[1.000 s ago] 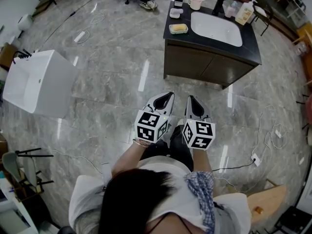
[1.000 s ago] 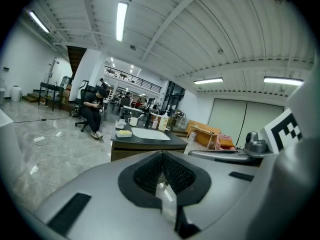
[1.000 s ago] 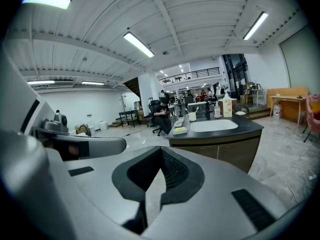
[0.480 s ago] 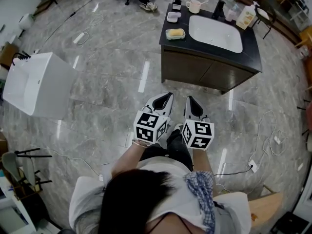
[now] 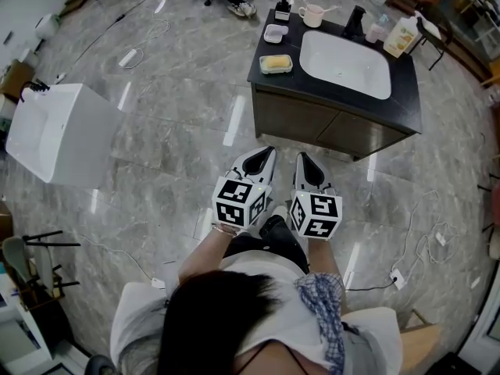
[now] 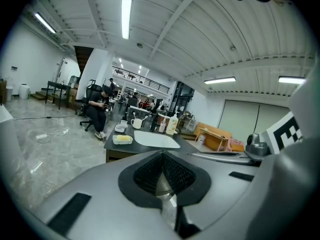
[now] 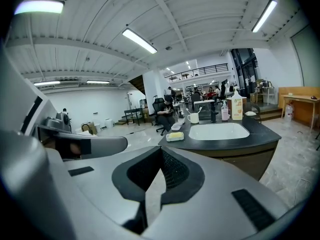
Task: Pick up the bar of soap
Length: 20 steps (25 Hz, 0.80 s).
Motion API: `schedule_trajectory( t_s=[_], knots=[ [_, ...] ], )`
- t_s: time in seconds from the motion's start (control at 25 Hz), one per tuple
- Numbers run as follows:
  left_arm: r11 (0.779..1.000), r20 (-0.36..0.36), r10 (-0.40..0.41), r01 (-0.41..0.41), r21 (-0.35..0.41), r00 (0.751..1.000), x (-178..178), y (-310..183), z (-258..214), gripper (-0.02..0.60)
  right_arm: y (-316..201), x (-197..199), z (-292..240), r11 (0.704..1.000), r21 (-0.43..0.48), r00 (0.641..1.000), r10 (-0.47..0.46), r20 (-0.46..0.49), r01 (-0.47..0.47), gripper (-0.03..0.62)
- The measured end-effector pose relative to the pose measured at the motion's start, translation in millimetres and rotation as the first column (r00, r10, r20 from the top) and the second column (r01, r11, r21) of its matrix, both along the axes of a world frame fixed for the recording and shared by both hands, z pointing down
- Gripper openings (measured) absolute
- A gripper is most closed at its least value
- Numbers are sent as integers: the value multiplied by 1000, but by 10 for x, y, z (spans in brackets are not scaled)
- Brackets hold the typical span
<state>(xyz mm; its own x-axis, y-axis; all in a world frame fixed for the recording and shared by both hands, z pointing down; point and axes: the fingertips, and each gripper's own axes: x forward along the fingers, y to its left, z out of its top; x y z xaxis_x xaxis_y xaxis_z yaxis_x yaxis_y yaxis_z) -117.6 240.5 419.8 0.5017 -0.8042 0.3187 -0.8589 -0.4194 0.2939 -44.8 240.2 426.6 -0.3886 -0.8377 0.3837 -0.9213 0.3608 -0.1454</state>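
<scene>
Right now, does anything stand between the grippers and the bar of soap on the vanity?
Nothing visible does. Only bare floor separates the left gripper and right gripper, both shut and empty, from the vanity. The bar of soap lies in an open dish at its near left corner; the mug stands behind it.

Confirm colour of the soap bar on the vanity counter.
Yellow soap bar; clearest in the head view.
</scene>
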Motion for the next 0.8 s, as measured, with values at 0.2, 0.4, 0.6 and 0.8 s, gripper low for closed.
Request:
schedule_trajectory(
  t_s=[0.2,0.4,0.6,0.8],
  knots=[
    [999,4,-43,43,17,999,152,-233,-28,11,-264,179,23,1000,-7,1000,-20,5,20,15],
    [998,8,-63,62,11,998,314,-434,-6,11,-486,324,3,999,8,999,-42,5,42,16],
    [996,8,-93,93,13,996,449,-607,2,11,-671,451,14,997,8,997,-74,5,74,16],
    [993,10,-117,117,14,993,536,-689,-15,11,-777,524,21,995,4,995,-101,10,101,15]
  ],
)
